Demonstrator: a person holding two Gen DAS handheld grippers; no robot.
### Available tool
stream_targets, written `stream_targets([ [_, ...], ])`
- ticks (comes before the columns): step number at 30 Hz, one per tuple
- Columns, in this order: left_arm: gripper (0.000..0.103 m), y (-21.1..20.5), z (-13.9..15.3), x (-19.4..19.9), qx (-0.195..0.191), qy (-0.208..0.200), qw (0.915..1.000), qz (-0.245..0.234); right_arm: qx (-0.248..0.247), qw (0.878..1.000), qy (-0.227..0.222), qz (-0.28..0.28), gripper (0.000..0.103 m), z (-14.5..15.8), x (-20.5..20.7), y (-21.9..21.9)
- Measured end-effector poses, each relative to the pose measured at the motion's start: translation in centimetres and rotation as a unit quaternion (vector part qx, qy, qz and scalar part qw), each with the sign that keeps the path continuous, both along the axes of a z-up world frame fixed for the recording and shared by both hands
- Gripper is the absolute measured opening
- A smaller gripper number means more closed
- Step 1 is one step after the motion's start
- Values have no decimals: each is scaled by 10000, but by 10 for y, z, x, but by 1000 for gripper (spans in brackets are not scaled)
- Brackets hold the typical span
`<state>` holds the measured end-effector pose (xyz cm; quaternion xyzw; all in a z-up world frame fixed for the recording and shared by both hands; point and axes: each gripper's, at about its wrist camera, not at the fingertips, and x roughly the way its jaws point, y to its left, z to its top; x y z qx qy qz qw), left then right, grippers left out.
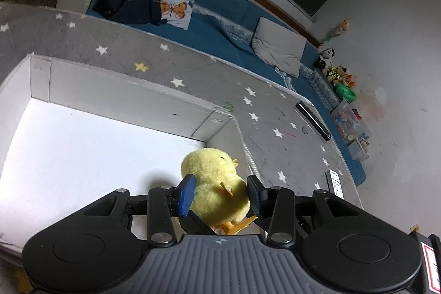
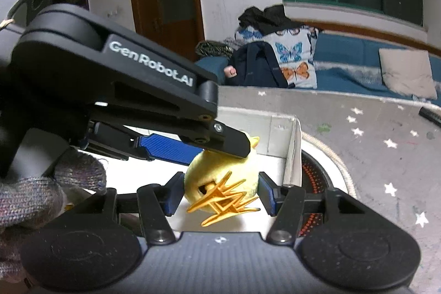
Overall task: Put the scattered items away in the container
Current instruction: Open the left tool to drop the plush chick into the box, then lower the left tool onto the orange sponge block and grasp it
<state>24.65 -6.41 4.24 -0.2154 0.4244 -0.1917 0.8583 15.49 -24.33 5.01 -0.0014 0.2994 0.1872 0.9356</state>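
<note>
You are holding a yellow chick with both tools over the white box, near the box's right-hand corner. Your left gripper is clenching the chick's body between its blue pads, while your right gripper is closing on it lower down, pads pressing the plush on both sides. Only the right camera is showing the orange feet splaying toward the lens, your gloved hand and the left tool's arm crossing over the chick. Only the left camera is showing the box's bare white floor and a black remote lying well beyond the box. The box is sitting on a grey star-patterned mat. Behind it a blue sofa is carrying a butterfly cushion and a dark backpack.
</note>
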Motion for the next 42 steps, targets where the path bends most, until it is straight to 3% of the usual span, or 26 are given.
stream_targets([
  [14, 44, 5, 1, -19, 168, -213, 9996, 6, -53, 9999, -22, -105, 58, -7, -7, -4],
  [23, 44, 18, 7, -61, 94, -451, 9989, -46, 178, 9994, -244, -160, 59, 5, -48, -20],
  [31, 44, 30, 6, -102, 216, -643, 9977, -88, 412, 9989, -230, -36, 68, 1, -95, -23],
  [42, 44, 45, -17, -126, 148, -409, 9991, -10, 328, 9986, 135, 393, 69, -21, -116, 6],
])
